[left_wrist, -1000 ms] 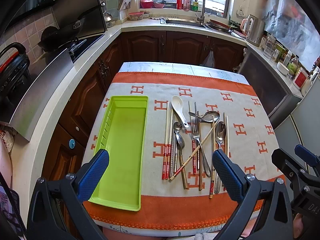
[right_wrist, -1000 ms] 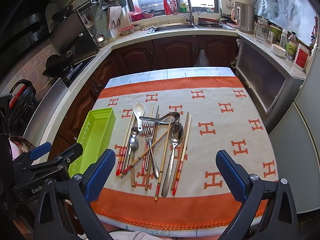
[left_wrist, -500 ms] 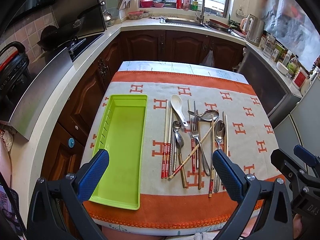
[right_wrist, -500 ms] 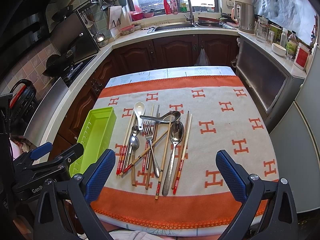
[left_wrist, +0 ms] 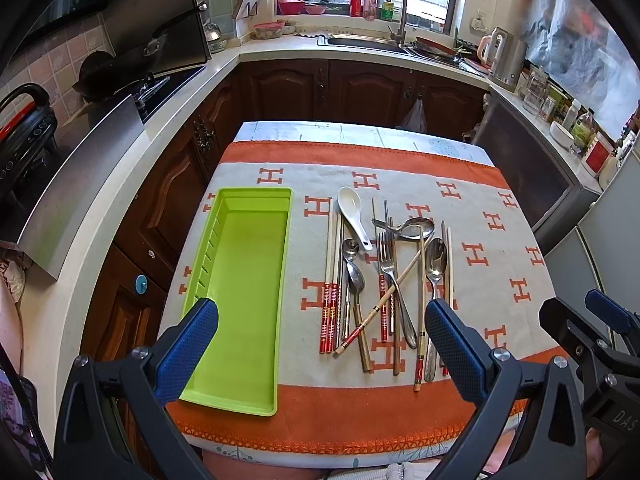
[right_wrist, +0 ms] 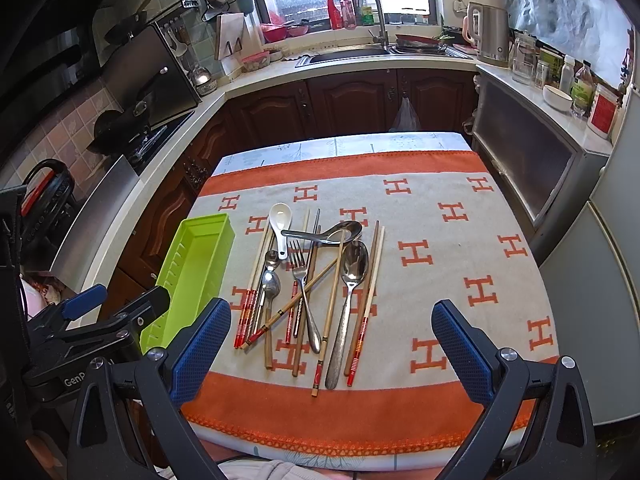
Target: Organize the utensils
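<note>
Both the left gripper (left_wrist: 320, 340) and right gripper (right_wrist: 330, 338) hover with jaws wide apart and empty above the tabletop (right_wrist: 460, 216), utensils (right_wrist: 316, 280) piled beside the green tray (left_wrist: 240, 280).

Both cameras looked forward and down from the table's near edge, held well back. The left view sat nearer the green tray (left_wrist: 240, 280); the right sat further right. Both took in the utensils (right_wrist: 312, 280), cloth (right_wrist: 440, 240) and sink counter (left_wrist: 360, 46).
</note>
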A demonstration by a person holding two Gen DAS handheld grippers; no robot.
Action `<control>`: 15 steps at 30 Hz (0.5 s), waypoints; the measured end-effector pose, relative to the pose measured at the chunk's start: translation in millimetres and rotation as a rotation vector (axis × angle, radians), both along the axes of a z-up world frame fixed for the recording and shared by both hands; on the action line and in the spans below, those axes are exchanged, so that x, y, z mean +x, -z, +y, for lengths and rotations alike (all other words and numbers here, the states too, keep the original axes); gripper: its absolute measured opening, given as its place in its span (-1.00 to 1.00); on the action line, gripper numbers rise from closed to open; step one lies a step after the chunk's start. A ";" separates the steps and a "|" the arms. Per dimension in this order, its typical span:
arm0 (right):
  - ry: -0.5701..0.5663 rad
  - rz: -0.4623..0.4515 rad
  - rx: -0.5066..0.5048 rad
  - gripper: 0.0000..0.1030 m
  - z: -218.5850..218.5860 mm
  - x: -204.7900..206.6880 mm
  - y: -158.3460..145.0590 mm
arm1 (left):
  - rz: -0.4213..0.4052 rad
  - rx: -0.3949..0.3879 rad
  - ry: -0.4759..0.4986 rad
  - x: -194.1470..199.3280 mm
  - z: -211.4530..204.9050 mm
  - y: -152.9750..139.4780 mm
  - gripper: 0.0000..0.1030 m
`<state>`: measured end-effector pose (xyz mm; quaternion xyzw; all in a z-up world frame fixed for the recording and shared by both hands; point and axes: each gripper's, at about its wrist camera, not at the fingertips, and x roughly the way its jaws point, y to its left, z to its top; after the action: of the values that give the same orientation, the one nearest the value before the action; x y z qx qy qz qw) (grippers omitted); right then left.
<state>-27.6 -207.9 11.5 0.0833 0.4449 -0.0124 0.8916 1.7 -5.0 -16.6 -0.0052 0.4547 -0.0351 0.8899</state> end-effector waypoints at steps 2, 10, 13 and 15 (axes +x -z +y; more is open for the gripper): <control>0.001 0.001 0.001 0.98 -0.2 -0.2 0.0 | 0.000 0.001 0.000 0.0 0.0 -0.1 0.98; 0.005 -0.003 0.005 0.98 1.9 0.4 -0.3 | -0.002 0.010 0.007 -2.5 -2.7 -1.8 0.98; 0.008 -0.004 0.009 0.98 1.6 0.4 -1.1 | 0.005 0.013 0.005 0.1 -1.2 -2.2 0.98; 0.013 -0.006 0.019 0.98 -3.6 -3.3 1.4 | 0.008 -0.006 0.011 3.3 1.1 -2.5 0.98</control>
<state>-30.9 -211.5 10.1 0.0946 0.4420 -0.0137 0.8919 5.0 -3.9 -14.2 -0.0056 0.4583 -0.0412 0.8878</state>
